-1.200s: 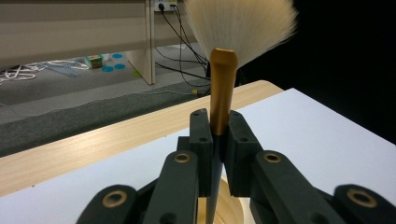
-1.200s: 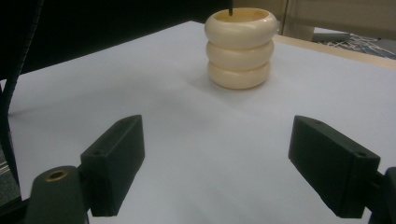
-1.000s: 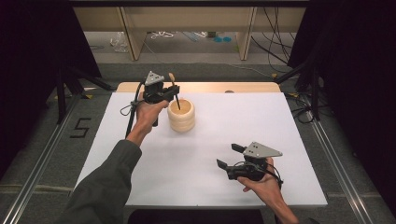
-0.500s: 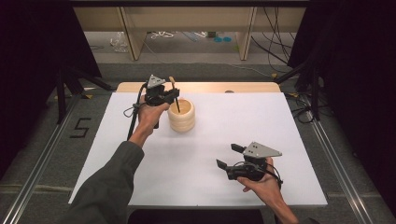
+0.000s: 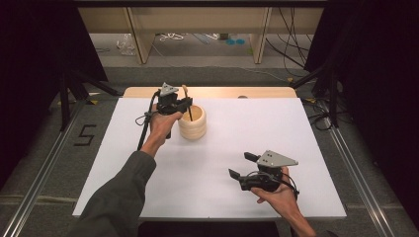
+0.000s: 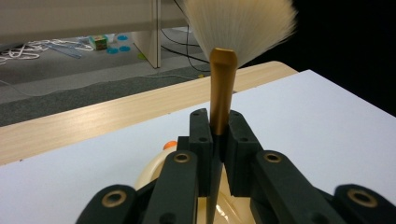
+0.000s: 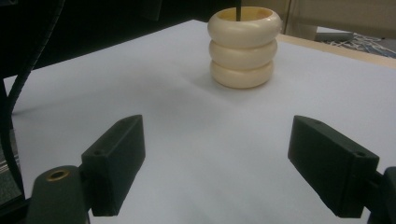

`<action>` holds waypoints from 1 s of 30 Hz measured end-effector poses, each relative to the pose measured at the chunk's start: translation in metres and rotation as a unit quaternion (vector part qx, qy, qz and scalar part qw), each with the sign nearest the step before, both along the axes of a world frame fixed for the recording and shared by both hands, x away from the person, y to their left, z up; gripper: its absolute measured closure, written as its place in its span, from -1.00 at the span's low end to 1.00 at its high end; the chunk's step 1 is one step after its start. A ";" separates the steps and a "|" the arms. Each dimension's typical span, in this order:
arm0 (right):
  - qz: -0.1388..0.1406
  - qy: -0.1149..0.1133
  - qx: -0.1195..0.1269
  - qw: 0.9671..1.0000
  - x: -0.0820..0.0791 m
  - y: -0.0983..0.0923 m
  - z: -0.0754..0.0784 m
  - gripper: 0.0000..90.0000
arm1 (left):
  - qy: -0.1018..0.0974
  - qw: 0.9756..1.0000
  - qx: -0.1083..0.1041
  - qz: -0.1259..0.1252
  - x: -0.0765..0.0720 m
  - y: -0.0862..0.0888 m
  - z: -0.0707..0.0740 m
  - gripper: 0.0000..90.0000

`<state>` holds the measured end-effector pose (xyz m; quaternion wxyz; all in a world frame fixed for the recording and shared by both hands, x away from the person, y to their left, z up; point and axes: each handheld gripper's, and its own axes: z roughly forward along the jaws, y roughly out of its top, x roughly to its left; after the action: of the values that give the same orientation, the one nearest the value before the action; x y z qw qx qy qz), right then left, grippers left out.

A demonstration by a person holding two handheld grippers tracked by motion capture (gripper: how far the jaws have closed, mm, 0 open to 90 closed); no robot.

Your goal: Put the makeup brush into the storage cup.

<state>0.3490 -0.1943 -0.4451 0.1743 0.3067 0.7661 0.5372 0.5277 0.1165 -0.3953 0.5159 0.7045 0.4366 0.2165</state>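
A cream ribbed cup (image 5: 192,126) stands at the back left of the white table top (image 5: 247,128). My left gripper (image 5: 187,102) hovers just over the cup's rim, shut on a brush (image 5: 186,91). In the left gripper view the pads (image 6: 201,135) clamp the brush (image 6: 223,88) at its gold ferrule, with the cream bristles fanning upward. Its dark handle points down into the cup (image 6: 152,175). Near the front right my right gripper (image 5: 240,165) is held open and holds nothing. In the right gripper view it (image 7: 233,158) faces the cup (image 7: 243,46), where the brush handle (image 7: 238,9) enters the mouth.
A bare wooden strip (image 5: 222,92) runs along the far table edge. Wooden shelf legs (image 5: 138,34) and loose cables (image 5: 291,29) lie on the floor beyond. Metal rails (image 5: 44,168) flank the table. A small orange thing (image 6: 170,145) peeks out at the cup's rim.
The left gripper and the brush have sunk slightly toward the cup. The right gripper has stayed where it was.
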 end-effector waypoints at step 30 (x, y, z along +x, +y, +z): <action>-0.002 0.003 -0.002 1.000 0.000 0.001 -0.001 -0.56 | 0.018 0.998 0.045 0.025 -0.013 0.018 -0.003 -0.27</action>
<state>0.3487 -0.1938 -0.4457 0.1733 0.3094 0.7675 0.5341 0.5149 0.1345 -0.3981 0.4700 0.7197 0.4531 0.2364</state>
